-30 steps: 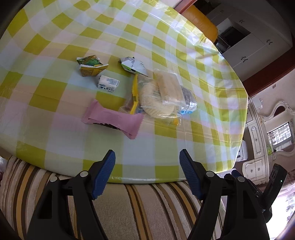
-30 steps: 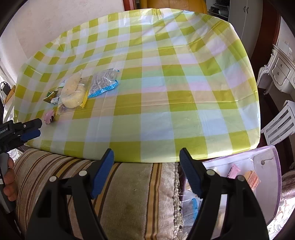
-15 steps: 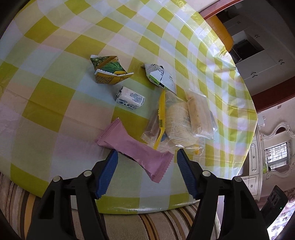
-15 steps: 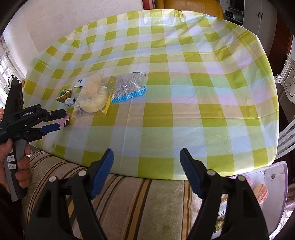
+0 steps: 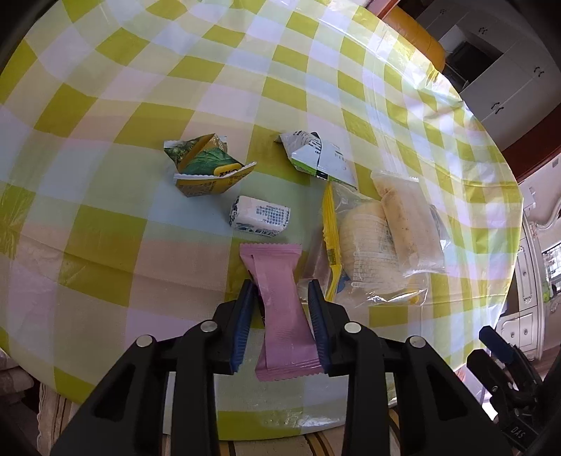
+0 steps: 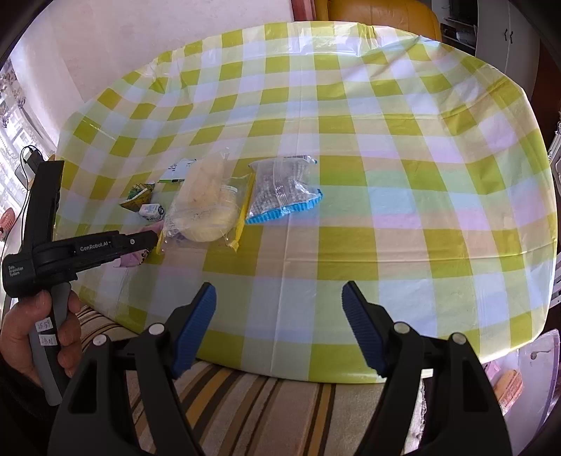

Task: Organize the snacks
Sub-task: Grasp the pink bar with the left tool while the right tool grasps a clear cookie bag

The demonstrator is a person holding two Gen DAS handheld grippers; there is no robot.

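My left gripper point(image 5: 280, 291) is shut on a pink snack packet point(image 5: 280, 308) at the table's near edge, one blue pad on each side of its middle. Beyond it lie a small white wrapped sweet point(image 5: 259, 217), a green and yellow packet point(image 5: 207, 168), a white and green packet point(image 5: 319, 158) and clear bags of pastry point(image 5: 382, 245). My right gripper point(image 6: 278, 301) is open and empty above the near table edge. In the right wrist view the left gripper point(image 6: 140, 242) shows at the left, with the pastry bags point(image 6: 207, 207) and a blue-edged clear bag point(image 6: 280, 193).
The round table wears a yellow and green checked cloth point(image 6: 350, 140). A striped cushion point(image 6: 263, 403) lies below its near edge. A clear bin point(image 6: 519, 379) with snacks stands at the lower right. An orange chair point(image 6: 378, 14) stands behind the table.
My left gripper moved forward over the pink packet and closed on it. My right gripper drifted a little closer to the table and stayed open.
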